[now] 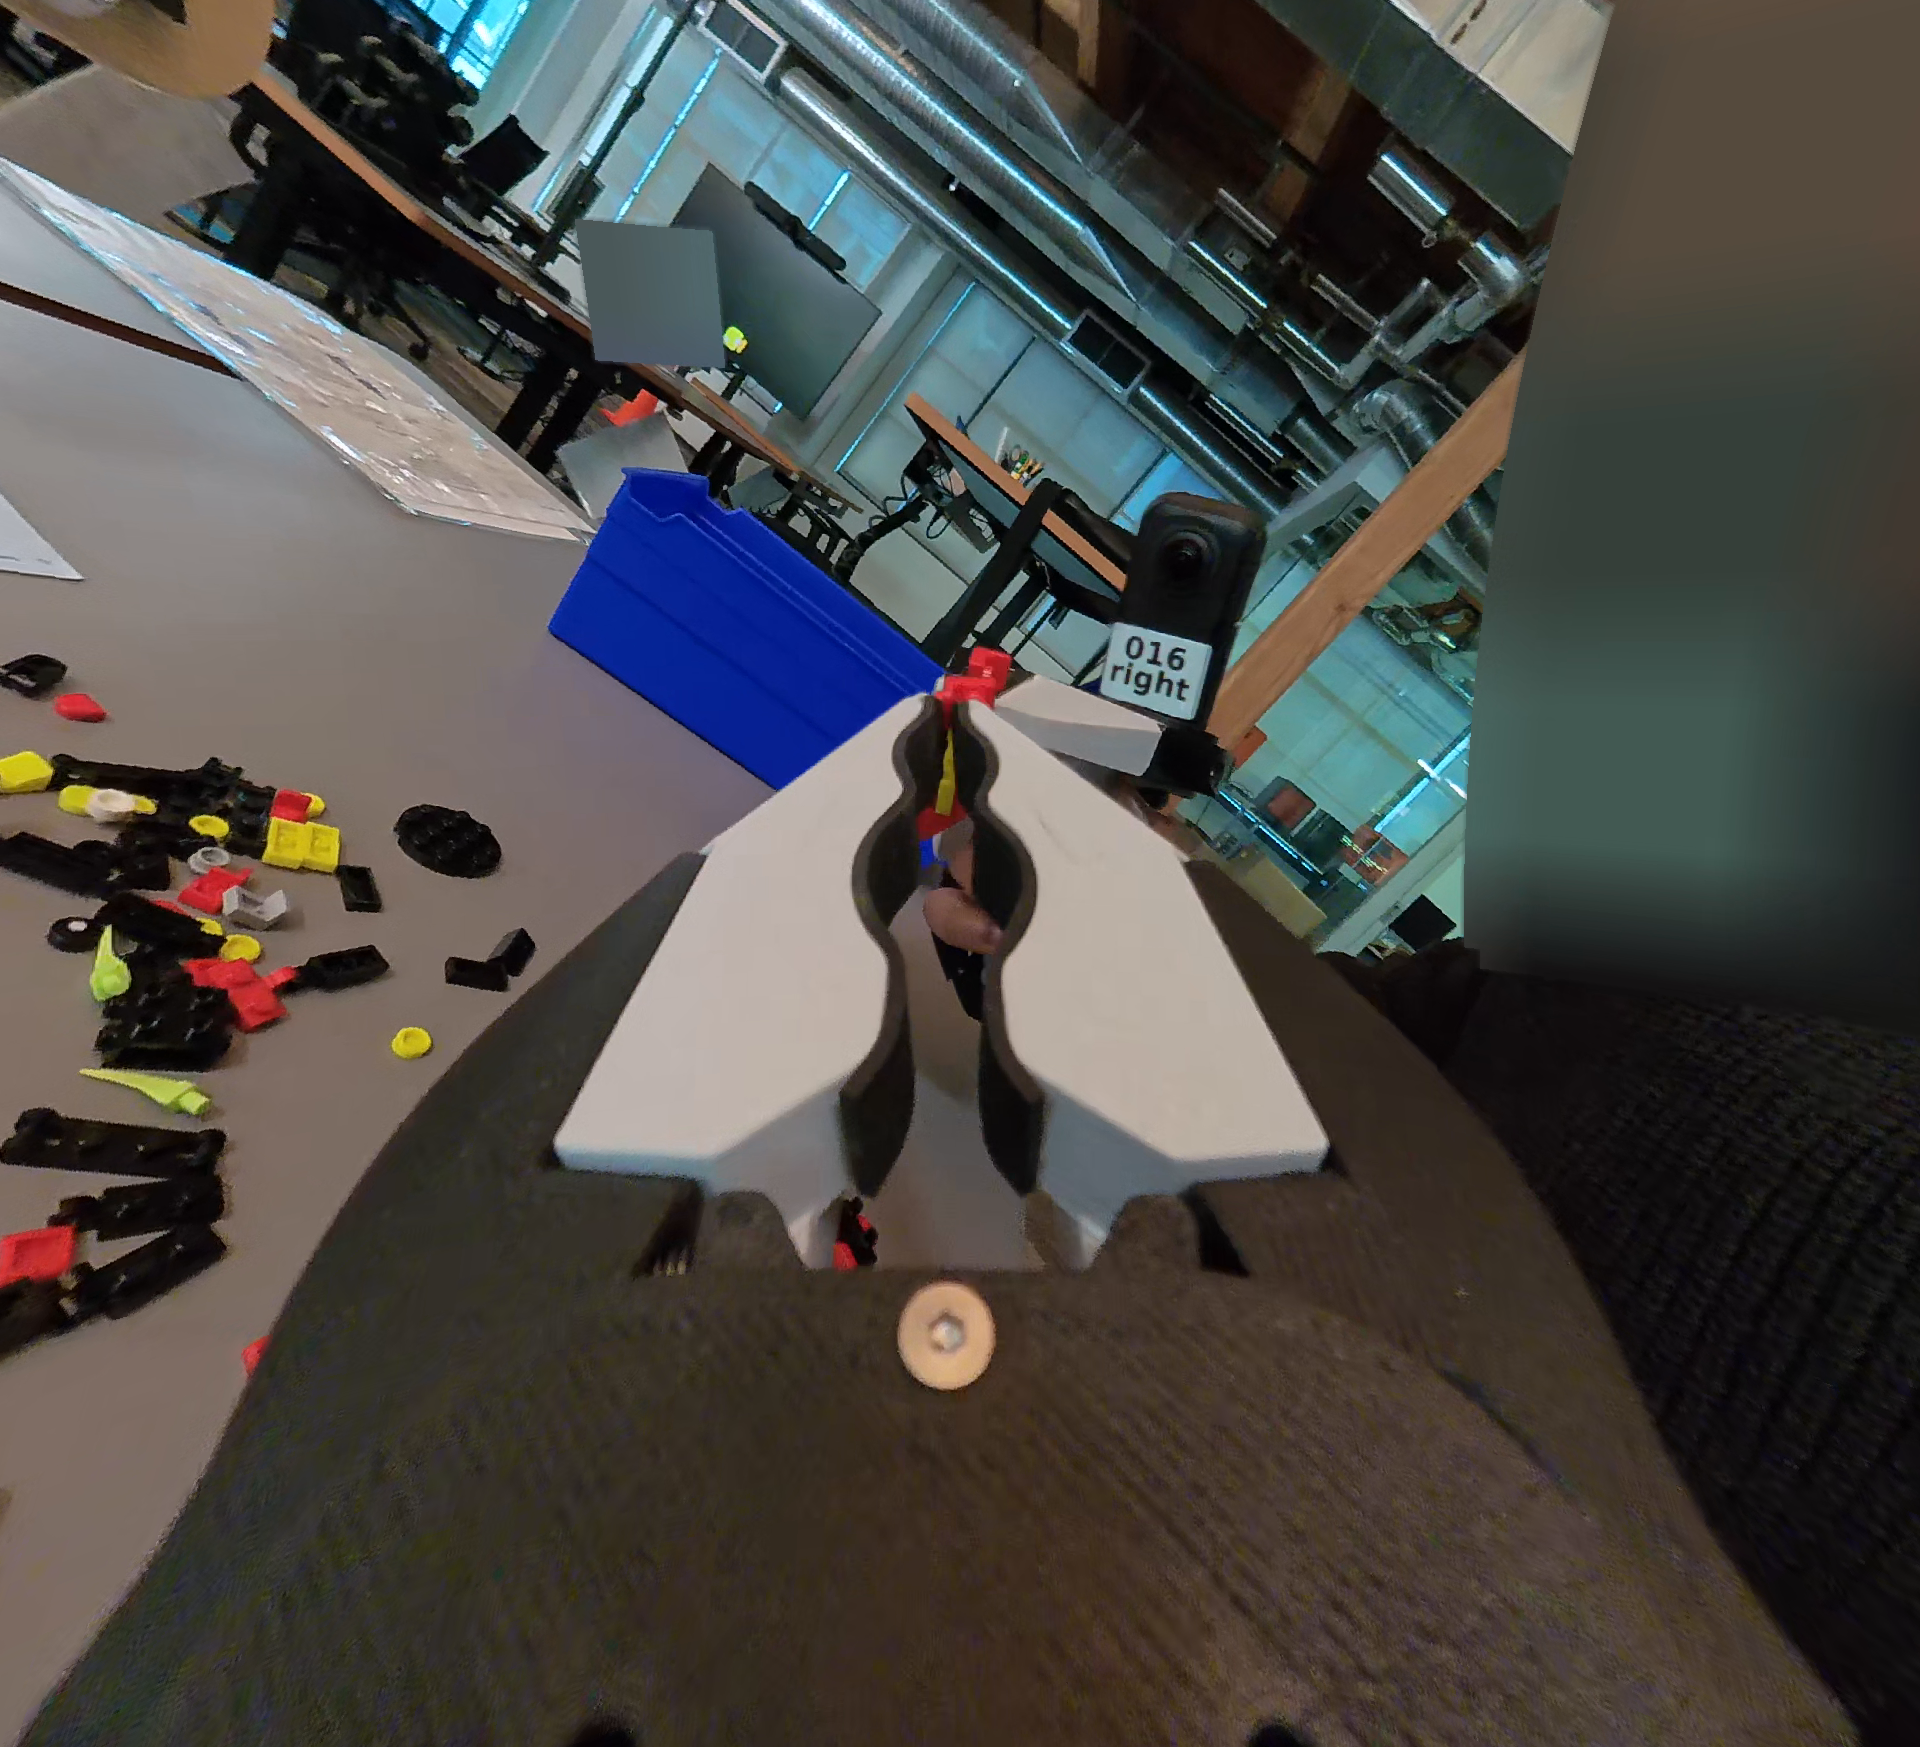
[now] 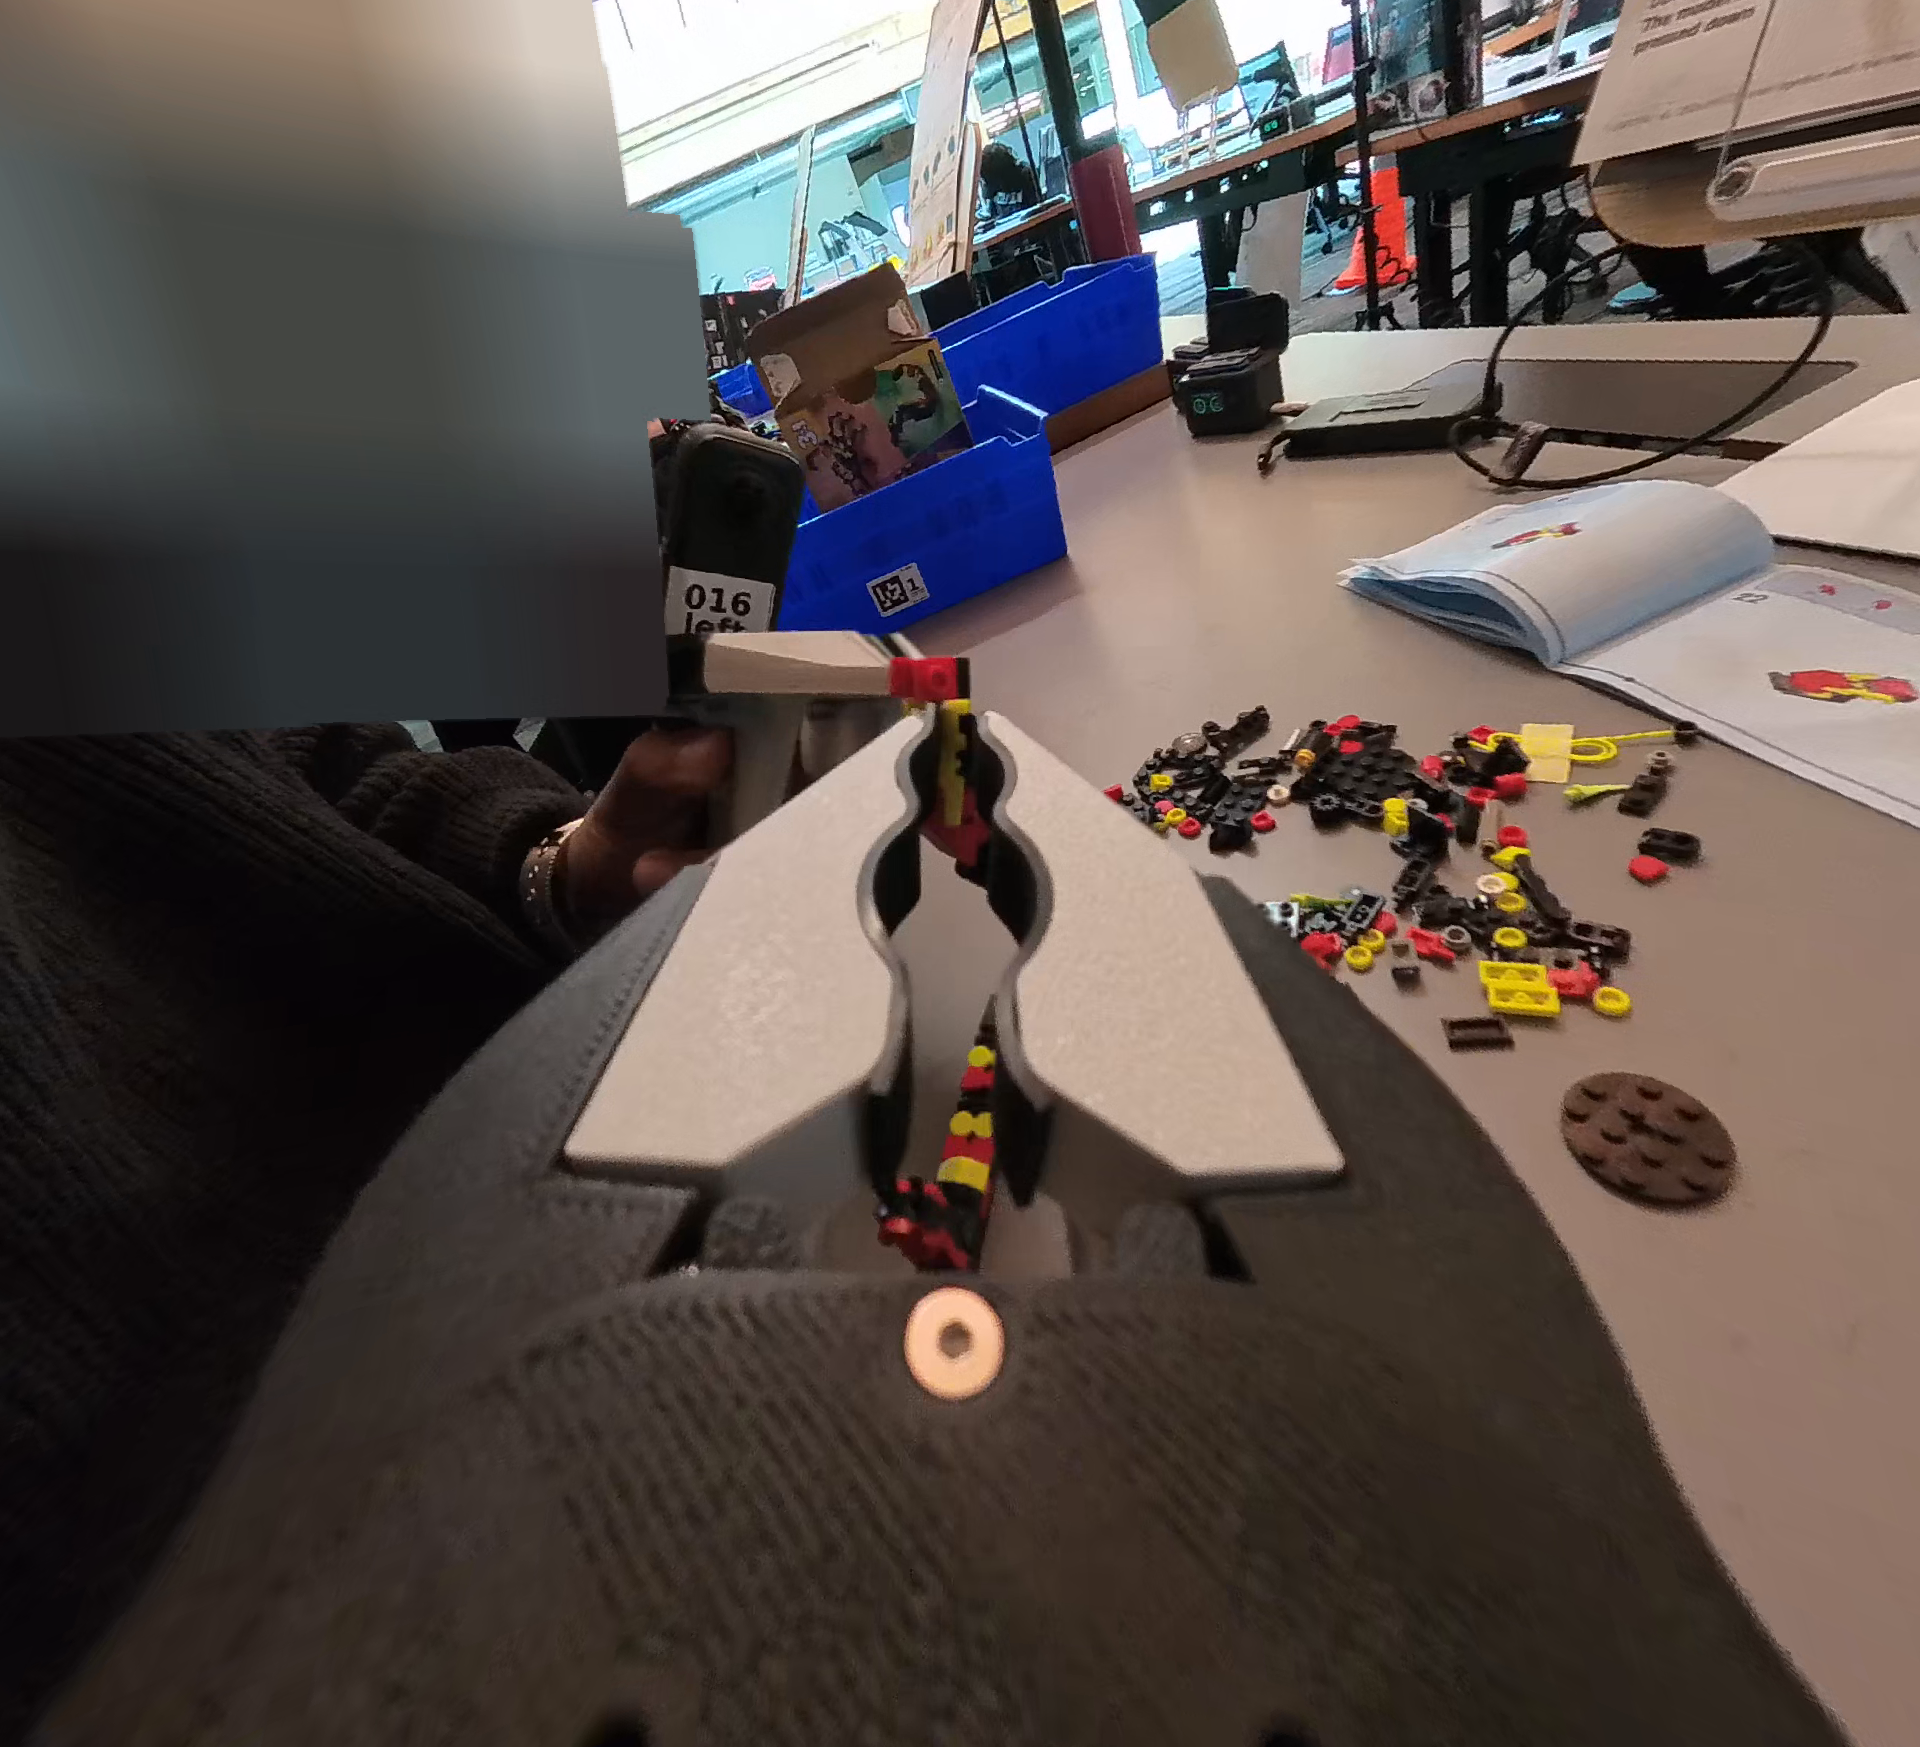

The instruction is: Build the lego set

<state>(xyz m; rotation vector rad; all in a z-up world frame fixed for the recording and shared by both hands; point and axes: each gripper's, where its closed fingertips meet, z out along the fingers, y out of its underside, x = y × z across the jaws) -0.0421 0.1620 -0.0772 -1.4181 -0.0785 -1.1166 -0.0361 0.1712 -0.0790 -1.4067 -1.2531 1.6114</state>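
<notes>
Two tools meet tip-to-tip, right tool (image 2: 948,741) clamps lego assembly (image 2: 961,793), left tool (image 1: 951,710) pinches red piece (image 1: 971,681).

The heap of loose bricks (image 2: 1413,866) takes up the middle of the grey surface (image 2: 1195,575). Just in front of the heap lies a round black plate (image 2: 1648,1138), with bare surface around it. Behind the heap an open instruction booklet (image 2: 1621,596) covers the surface. Left of the heap a strip of bare surface runs back to a blue bin (image 2: 935,534) holding a torn cardboard box (image 2: 862,398). Beyond the booklet, a cable (image 2: 1662,409) and dark devices (image 2: 1231,378) crowd the far edge.
</notes>
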